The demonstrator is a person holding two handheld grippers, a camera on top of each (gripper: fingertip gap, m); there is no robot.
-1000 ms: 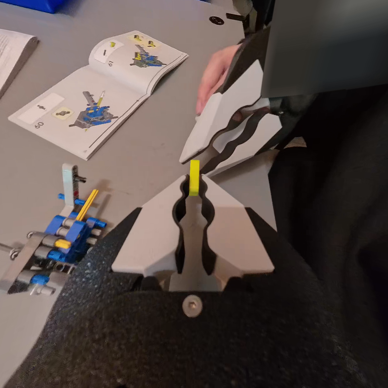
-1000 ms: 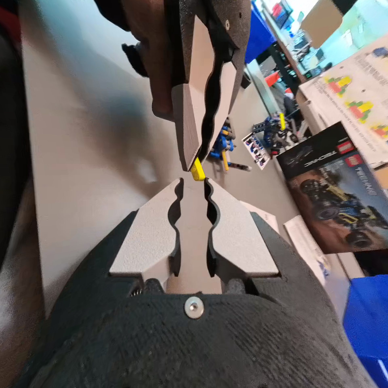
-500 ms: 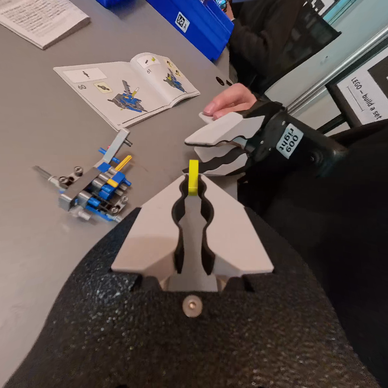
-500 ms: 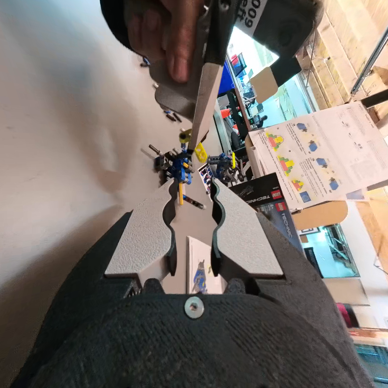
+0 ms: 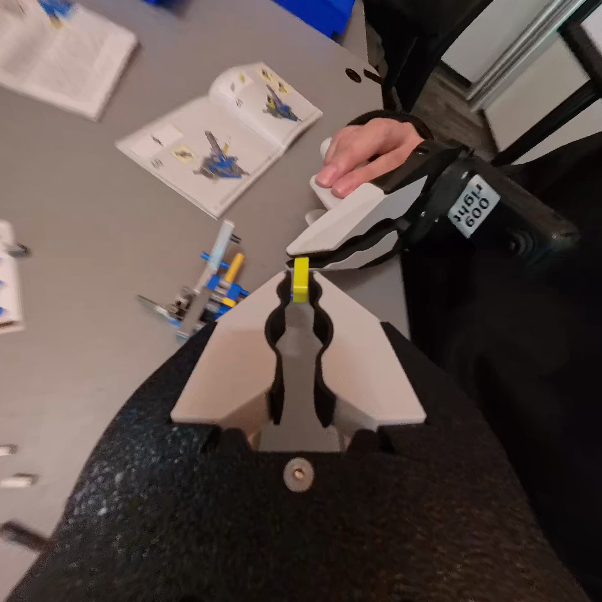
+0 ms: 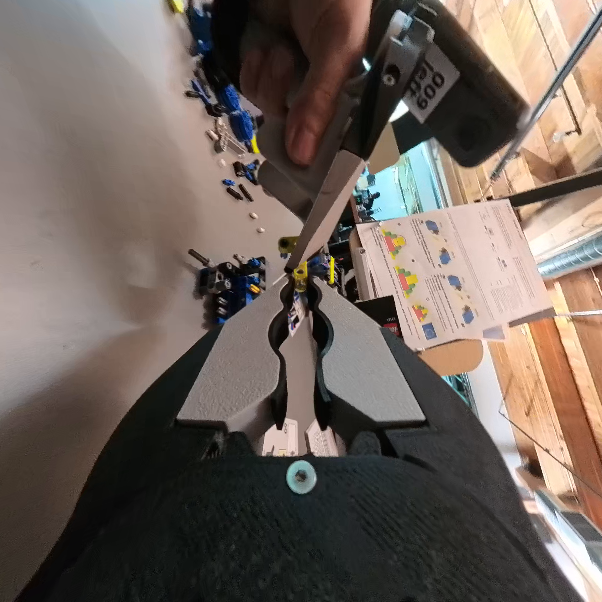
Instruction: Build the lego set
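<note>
A small yellow lego piece [image 5: 300, 272] is pinched upright in my left gripper [image 5: 299, 288], which is shut on it above the grey table [image 5: 81, 228]. My right gripper [image 5: 291, 261] comes in from the right and its jaws have closed on the piece's far end. In the right wrist view the piece [image 6: 300, 276] sits between my right gripper's tips [image 6: 299, 284], and the left gripper [image 6: 291, 267] reaches down from above. The part-built blue and grey model [image 5: 211, 294] lies on the table to the left and also shows in the right wrist view [image 6: 228, 290].
An open instruction booklet [image 5: 221, 143] lies beyond the model, with another booklet [image 5: 65, 58] at the far left. Several loose parts [image 6: 237, 123] and a second yellow piece [image 6: 286, 244] lie on the table. A lego box [image 6: 384, 312] and a paper sheet [image 6: 449, 277] stand behind. The grippers are tip to tip, or close to it.
The two grippers have come together. The right gripper's jaws have narrowed around the far end of the yellow piece that the left gripper keeps holding. The model has not moved.
</note>
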